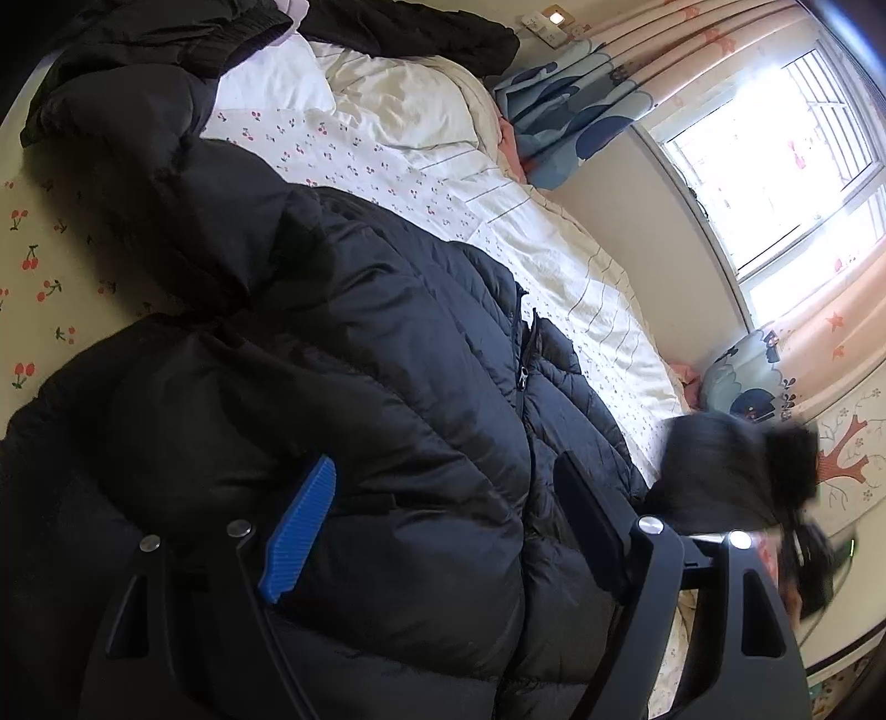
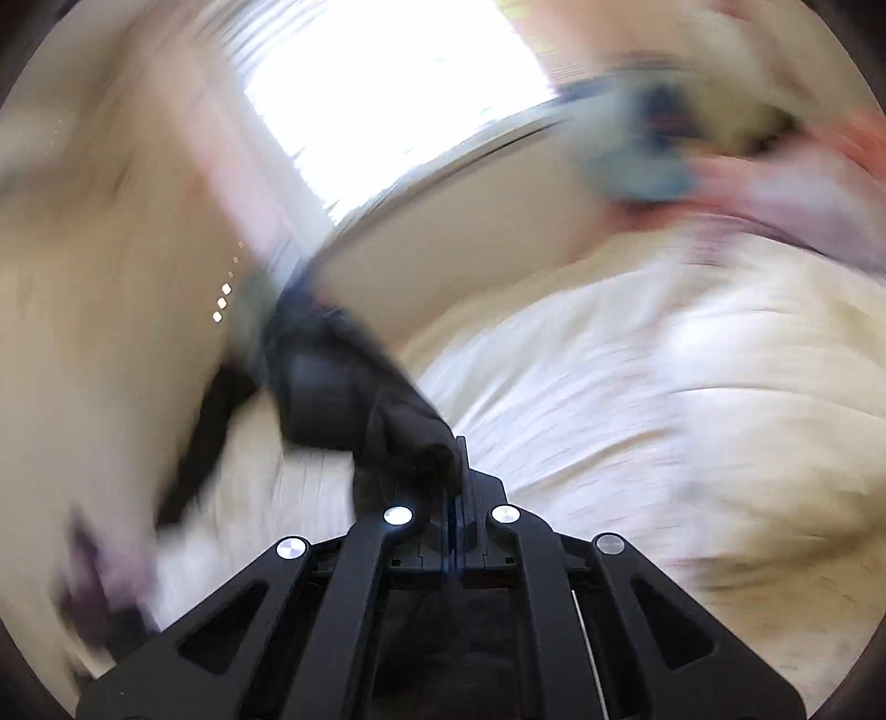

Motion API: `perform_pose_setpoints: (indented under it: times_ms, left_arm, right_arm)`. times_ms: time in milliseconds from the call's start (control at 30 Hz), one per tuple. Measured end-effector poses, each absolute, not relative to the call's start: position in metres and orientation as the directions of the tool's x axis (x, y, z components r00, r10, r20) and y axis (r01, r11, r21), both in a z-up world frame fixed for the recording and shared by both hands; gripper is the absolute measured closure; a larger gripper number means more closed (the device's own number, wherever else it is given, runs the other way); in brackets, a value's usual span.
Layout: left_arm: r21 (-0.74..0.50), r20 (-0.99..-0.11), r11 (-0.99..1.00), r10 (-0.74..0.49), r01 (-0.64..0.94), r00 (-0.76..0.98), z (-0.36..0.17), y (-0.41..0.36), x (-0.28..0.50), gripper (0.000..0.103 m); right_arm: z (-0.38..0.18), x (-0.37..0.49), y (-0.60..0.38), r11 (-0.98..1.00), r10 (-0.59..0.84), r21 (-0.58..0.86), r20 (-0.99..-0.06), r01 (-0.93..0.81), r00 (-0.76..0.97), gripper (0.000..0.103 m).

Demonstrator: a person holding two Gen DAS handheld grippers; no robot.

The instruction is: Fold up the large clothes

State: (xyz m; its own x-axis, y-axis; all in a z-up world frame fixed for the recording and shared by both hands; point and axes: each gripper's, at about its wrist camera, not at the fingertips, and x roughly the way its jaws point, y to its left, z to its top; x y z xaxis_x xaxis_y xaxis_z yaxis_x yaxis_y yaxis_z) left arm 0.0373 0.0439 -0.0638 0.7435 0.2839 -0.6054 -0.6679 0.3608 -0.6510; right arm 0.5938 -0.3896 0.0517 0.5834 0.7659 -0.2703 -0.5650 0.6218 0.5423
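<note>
A large black puffer jacket lies spread across the bed, its zipper running down the middle. My left gripper is open, its blue-padded finger and dark finger resting over the jacket's lower part. In the left wrist view a blurred black piece of the jacket is lifted at the right. In the blurred right wrist view my right gripper is shut on a black fold of the jacket, held above the bed.
The bed has a white cherry-print sheet and a crumpled white duvet. More dark clothes lie at the bed's far end. A bright window with patterned curtains is along the right.
</note>
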Motion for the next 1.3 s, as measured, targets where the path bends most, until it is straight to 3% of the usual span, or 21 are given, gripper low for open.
perform_pose_setpoints:
  times_ms: [67,167,233,267,300,333,500,600,667,700,733,833,967,1300]
  left_arm:
    - [-0.65,-0.61,0.36,0.279,-0.67,0.742,-0.064,0.043,0.042,0.025]
    - [-0.642,-0.616,0.37,0.271,-0.671,0.739,-0.065,0.04,0.049,0.025]
    - [-0.635,-0.62,0.378,0.27,-0.673,0.737,-0.065,0.038,0.053,0.025]
    - [-0.628,-0.625,0.385,0.269,-0.676,0.733,-0.064,0.036,0.056,0.025]
    - [-0.624,-0.628,0.388,0.268,-0.678,0.731,-0.064,0.036,0.057,0.025]
    - [-0.62,-0.63,0.391,0.268,-0.68,0.729,-0.065,0.036,0.058,0.025]
    - [-0.61,-0.636,0.395,0.273,-0.687,0.721,-0.065,0.038,0.061,0.025]
    - [-0.603,-0.638,0.398,0.279,-0.691,0.717,-0.064,0.037,0.062,0.025]
    - [-0.594,-0.639,0.407,0.285,-0.694,0.715,-0.062,0.036,0.063,0.025]
    - [-0.59,-0.638,0.412,0.289,-0.694,0.714,-0.062,0.036,0.064,0.025]
    - [-0.583,-0.638,0.418,0.296,-0.697,0.711,-0.062,0.034,0.064,0.025]
    - [-0.555,-0.635,0.44,0.325,-0.706,0.701,-0.056,0.031,0.066,0.025]
    - [-0.524,-0.631,0.465,0.352,-0.714,0.692,-0.05,0.027,0.067,0.025]
    - [-0.453,-0.599,0.526,0.418,-0.72,0.683,-0.033,0.016,0.066,0.025]
  right_arm:
    - [0.034,0.622,-0.458,0.649,0.714,0.62,-0.296,-0.441,0.635,0.099]
    - [-0.019,0.658,-0.513,0.676,0.693,0.679,-0.452,-0.286,0.562,0.093]
    - [-0.043,0.665,-0.537,0.634,0.727,0.738,-0.466,-0.233,0.504,0.064]
    - [-0.054,0.664,-0.549,0.597,0.753,0.77,-0.442,-0.224,0.487,0.052]
    - [-0.06,0.659,-0.559,0.572,0.764,0.787,-0.41,-0.231,0.498,0.034]
    - [-0.063,0.655,-0.568,0.545,0.777,0.802,-0.373,-0.245,0.508,0.026]
    - [-0.071,0.667,-0.575,0.459,0.815,0.862,-0.311,-0.216,0.489,0.024]
    - [-0.074,0.678,-0.565,0.425,0.837,0.875,-0.283,-0.23,0.469,0.027]
    - [-0.076,0.68,-0.56,0.417,0.845,0.873,-0.269,-0.254,0.463,0.052]
    - [-0.074,0.682,-0.558,0.414,0.846,0.873,-0.265,-0.256,0.463,0.078]
    - [-0.073,0.683,-0.558,0.417,0.841,0.873,-0.267,-0.251,0.47,0.097]
    - [-0.062,0.685,-0.557,0.441,0.823,0.856,-0.267,-0.27,0.501,0.1]
    - [-0.025,0.668,-0.565,0.375,0.831,0.849,-0.13,-0.372,0.54,0.1]
    - [0.038,0.651,-0.544,0.259,0.881,0.822,0.014,-0.508,0.472,0.1]
